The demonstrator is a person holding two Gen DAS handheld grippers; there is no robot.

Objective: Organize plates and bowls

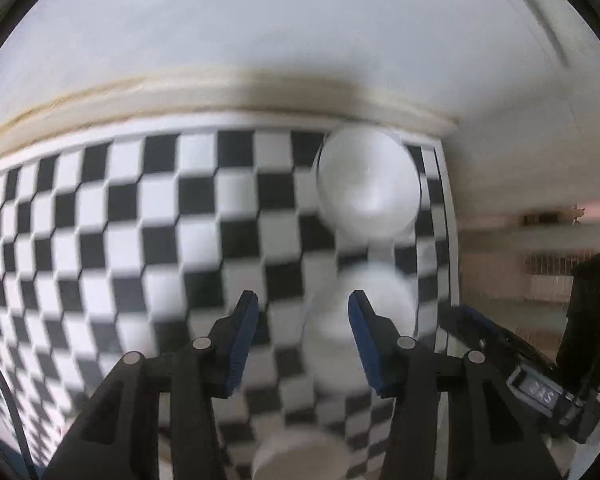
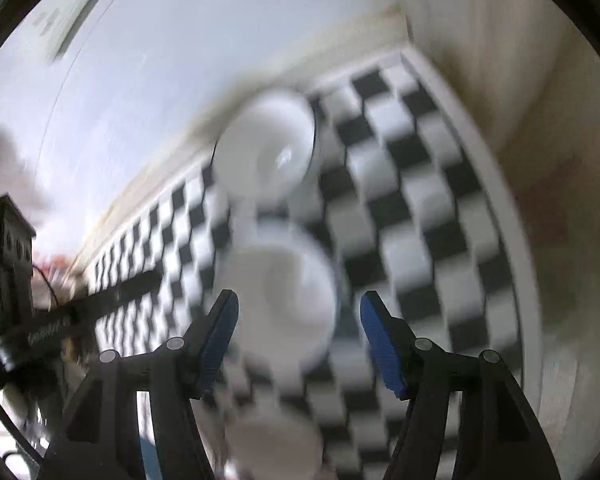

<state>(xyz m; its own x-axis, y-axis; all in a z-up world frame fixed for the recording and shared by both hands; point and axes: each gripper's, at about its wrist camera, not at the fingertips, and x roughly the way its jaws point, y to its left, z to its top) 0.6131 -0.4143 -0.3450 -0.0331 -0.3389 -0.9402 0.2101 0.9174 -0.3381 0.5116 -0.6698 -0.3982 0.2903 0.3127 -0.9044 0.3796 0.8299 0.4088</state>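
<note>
A black-and-white checkered cloth (image 1: 140, 220) covers the table under both my tools, running up to a pale wall (image 1: 260, 32). My left view shows the cloth broadly, with its far edge against the wall and my right tool (image 1: 540, 364) as a dark bar at the right side; my right view is tilted, shows the cloth's corner (image 2: 404, 56), and catches my left tool (image 2: 60, 328) as a dark bar low at the left. Three white dishes lie in a line leading away from me, all blurred. The far bowl (image 1: 366, 182) sits near the wall, opening upward. The middle bowl (image 2: 288, 292) is just beside it and lies ahead between my right gripper (image 2: 300, 336) fingers, which are spread and grip nothing. A third white dish (image 1: 300, 456) sits nearest, too blurred to identify. My left gripper (image 1: 304, 336) is also spread wide and empty.
</note>
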